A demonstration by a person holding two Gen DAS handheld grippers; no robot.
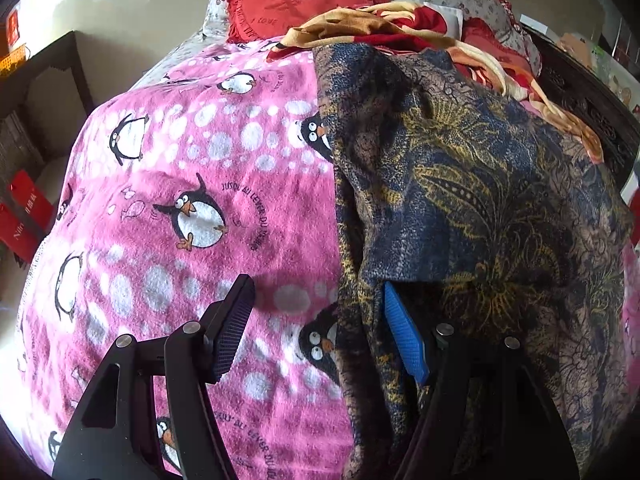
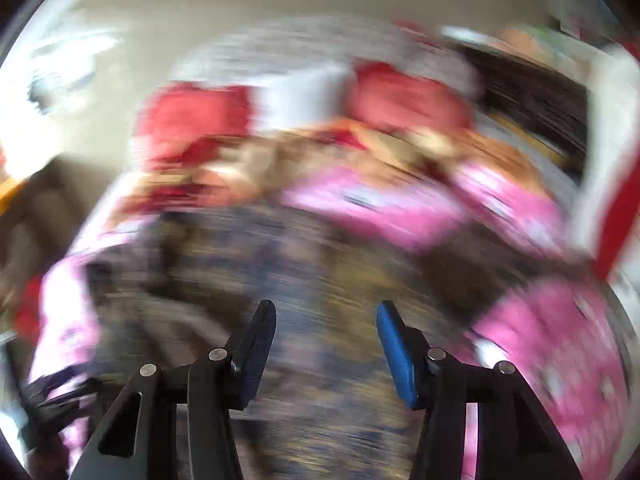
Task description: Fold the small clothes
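Observation:
A dark blue garment with a gold floral print (image 1: 472, 200) lies partly folded on a pink penguin blanket (image 1: 192, 184). My left gripper (image 1: 316, 292) is open at the garment's left edge; its blue right finger (image 1: 404, 332) sits under a fold of the cloth, and its black left finger (image 1: 234, 320) is over the blanket. The right wrist view is heavily motion-blurred. There my right gripper (image 2: 326, 316) is open and empty above the same garment (image 2: 312, 264).
A red heart-shaped ruffled cushion (image 1: 296, 4) and a heap of red and yellow cloth (image 1: 400, 32) lie at the far end of the bed. A dark shelf (image 1: 44, 80) and red boxes (image 1: 24, 216) stand at the left. A dark carved headboard (image 1: 580, 92) is at the right.

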